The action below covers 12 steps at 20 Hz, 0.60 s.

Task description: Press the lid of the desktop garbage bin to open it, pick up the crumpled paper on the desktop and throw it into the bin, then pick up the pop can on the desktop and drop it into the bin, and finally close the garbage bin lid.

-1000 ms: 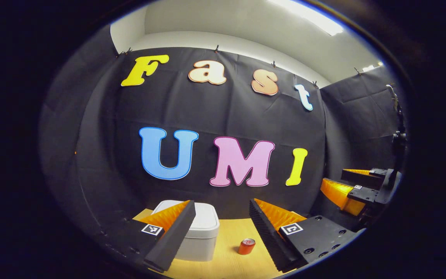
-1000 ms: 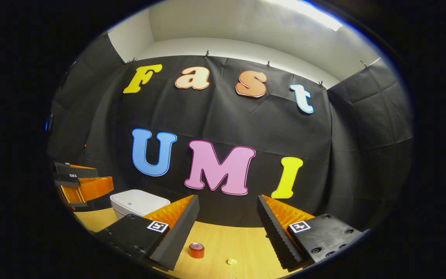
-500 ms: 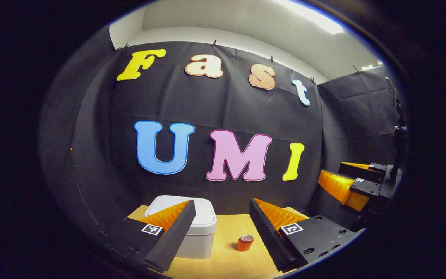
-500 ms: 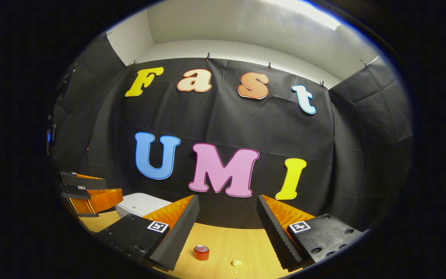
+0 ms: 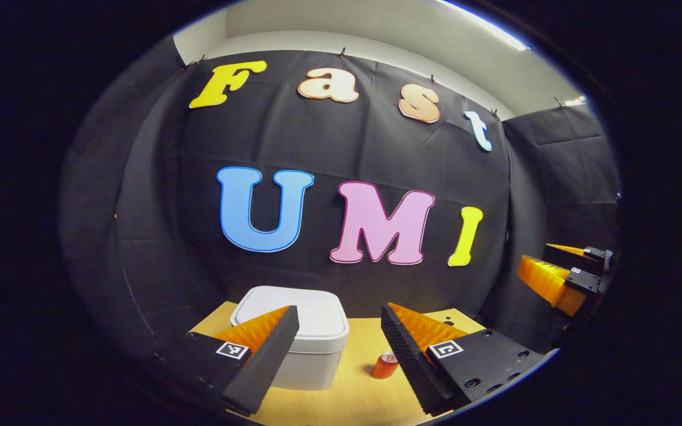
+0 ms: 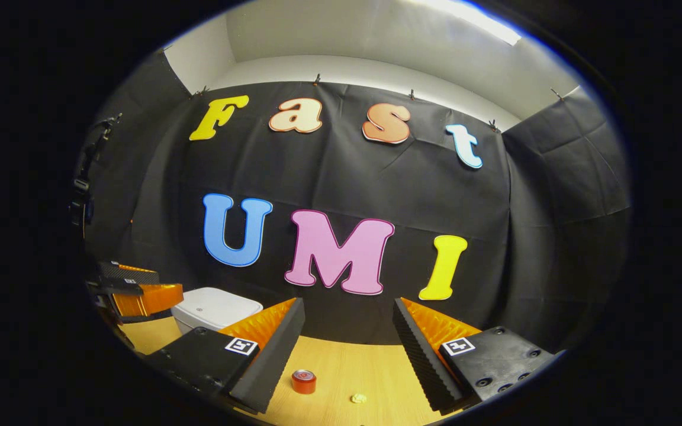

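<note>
Wooden desk (image 6: 341,367): bare between both sets of wide, empty jaws.
Left gripper (image 5: 340,322): above bin (image 5: 311,349), lid shut; since a second ago, can (image 5: 385,365) slid against its right finger.
Right gripper (image 6: 348,316): can (image 6: 303,381) and paper (image 6: 358,398) apart below.

Recording booth, not a home: black cloth wall (image 6: 341,177) clipped up on three sides, enclosing a light wooden bench (image 6: 353,367).
</note>
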Tool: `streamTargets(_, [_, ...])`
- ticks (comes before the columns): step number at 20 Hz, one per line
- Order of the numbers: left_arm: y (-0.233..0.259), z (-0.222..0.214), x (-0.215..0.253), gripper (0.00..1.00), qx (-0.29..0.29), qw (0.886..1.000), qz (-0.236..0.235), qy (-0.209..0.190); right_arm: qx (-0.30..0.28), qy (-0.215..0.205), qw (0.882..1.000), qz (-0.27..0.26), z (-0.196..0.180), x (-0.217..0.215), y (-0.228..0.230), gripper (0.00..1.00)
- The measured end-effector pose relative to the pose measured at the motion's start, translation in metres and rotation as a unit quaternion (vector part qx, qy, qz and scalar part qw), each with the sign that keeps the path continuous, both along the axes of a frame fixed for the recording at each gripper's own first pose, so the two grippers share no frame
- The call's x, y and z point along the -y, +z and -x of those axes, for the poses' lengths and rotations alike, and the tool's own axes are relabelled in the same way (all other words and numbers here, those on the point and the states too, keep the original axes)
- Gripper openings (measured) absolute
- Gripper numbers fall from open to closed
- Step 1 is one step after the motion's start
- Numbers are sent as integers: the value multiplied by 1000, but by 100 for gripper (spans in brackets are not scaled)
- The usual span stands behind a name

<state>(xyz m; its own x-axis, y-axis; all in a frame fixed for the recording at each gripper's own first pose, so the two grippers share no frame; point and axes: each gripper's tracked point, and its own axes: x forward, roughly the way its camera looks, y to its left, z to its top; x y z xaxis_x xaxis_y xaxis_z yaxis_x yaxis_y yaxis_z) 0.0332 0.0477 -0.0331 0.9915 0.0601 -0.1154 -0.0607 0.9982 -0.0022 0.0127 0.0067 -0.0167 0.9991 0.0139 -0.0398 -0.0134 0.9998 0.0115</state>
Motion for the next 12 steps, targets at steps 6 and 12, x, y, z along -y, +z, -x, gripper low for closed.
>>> streamTargets(6, [-19,-35,-31,66,-31,999,-9,28,-32,4,999,9,-12,6,-32,97])
streamTargets(12, [-43,-69,-62,11,-58,995,-19,73,-71,1,998,-1,-31,22,-72,97])
